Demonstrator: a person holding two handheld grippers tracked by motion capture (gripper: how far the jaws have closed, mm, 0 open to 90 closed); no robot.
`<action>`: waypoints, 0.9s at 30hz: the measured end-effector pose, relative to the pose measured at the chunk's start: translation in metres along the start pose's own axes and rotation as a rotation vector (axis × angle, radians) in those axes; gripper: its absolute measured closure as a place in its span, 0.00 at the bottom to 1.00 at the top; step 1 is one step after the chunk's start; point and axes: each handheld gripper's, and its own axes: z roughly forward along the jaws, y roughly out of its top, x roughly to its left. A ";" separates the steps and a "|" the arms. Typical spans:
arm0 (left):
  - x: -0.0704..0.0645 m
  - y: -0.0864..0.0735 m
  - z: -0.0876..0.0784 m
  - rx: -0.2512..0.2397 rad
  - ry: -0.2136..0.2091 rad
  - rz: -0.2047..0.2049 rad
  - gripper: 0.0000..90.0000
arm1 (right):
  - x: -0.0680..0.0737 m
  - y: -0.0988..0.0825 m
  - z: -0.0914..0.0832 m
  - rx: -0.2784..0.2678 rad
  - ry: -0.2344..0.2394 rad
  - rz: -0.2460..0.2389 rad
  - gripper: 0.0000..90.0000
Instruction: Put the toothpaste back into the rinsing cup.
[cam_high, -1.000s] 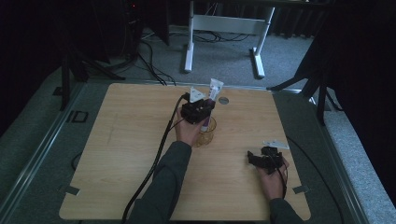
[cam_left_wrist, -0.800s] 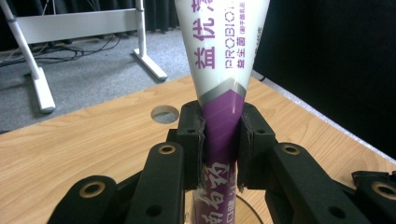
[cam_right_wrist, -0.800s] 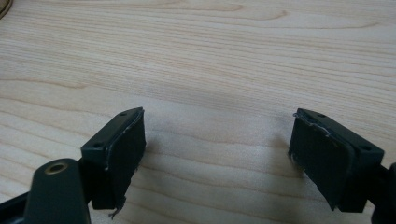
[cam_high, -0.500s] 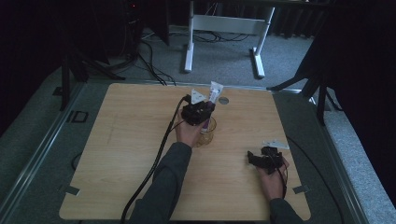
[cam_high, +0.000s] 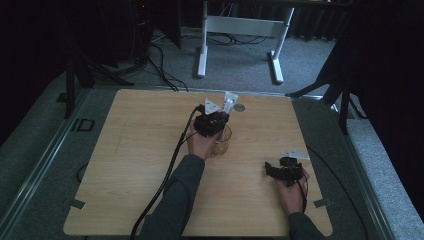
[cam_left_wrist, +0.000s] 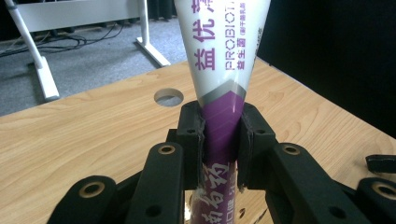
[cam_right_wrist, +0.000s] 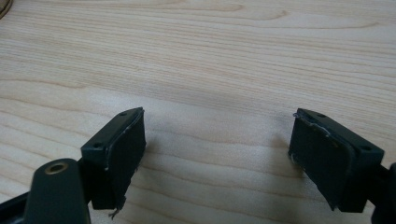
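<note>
left fingers pinch tube, upright | glass directly beneath | right fingers spread, idle, farther

Tube: white top with purple lettering, grey band, purple lower part with white characters. Left claw: black, brass rivets. Bench: pale wood grain. Glass: amber tint. Right claw: black.

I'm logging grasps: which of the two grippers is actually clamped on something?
The left gripper: its pads squeeze the purple-and-white tube above the glass cup. The right gripper has its jaws spread apart over the bare table.
</note>
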 end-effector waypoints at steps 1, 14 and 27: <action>0.000 -0.001 0.000 0.000 0.000 0.001 0.82 | 0.000 0.000 0.000 0.000 0.000 0.000 0.21; -0.002 -0.006 0.003 0.021 -0.001 0.010 0.82 | 0.000 0.000 0.000 0.000 0.000 0.000 0.21; -0.003 -0.018 0.004 0.049 -0.001 0.001 0.81 | 0.000 0.000 0.000 0.000 0.000 0.000 0.20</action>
